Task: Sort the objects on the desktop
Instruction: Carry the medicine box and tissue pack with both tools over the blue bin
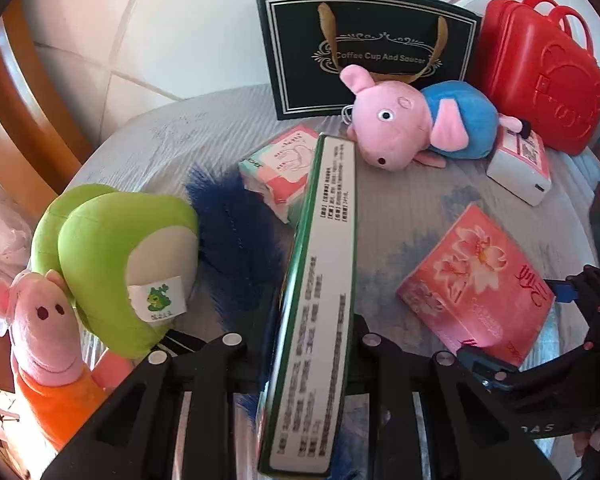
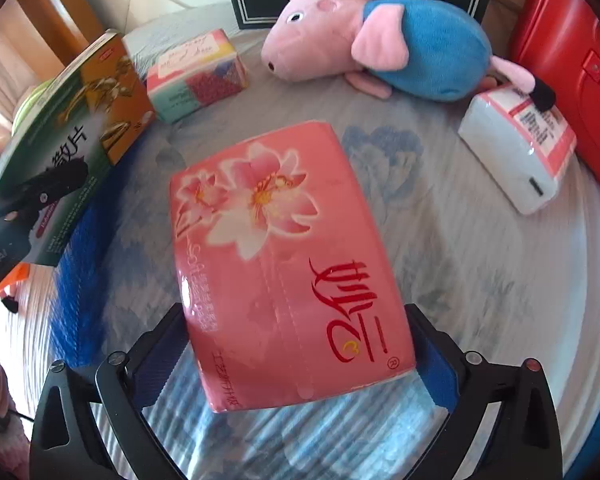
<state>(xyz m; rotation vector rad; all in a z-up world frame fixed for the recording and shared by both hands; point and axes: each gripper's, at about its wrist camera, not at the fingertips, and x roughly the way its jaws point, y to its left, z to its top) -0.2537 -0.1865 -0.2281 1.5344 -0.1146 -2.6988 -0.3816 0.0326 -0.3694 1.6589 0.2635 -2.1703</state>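
Left claw (image 1: 300, 344) around green box (image 1: 316, 300)

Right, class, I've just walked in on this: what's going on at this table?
A person is sorting a cluttered table with two hand-held grippers. The left hand-held gripper is shut on a green box, held on edge above the table. The right hand-held gripper straddles a pink tissue pack. Plush pigs and smaller tissue packs lie around.

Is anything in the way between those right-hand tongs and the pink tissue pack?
Nothing visible. The right tongs already straddle the pink tissue pack, one finger at each side, with only bare tablecloth around it.
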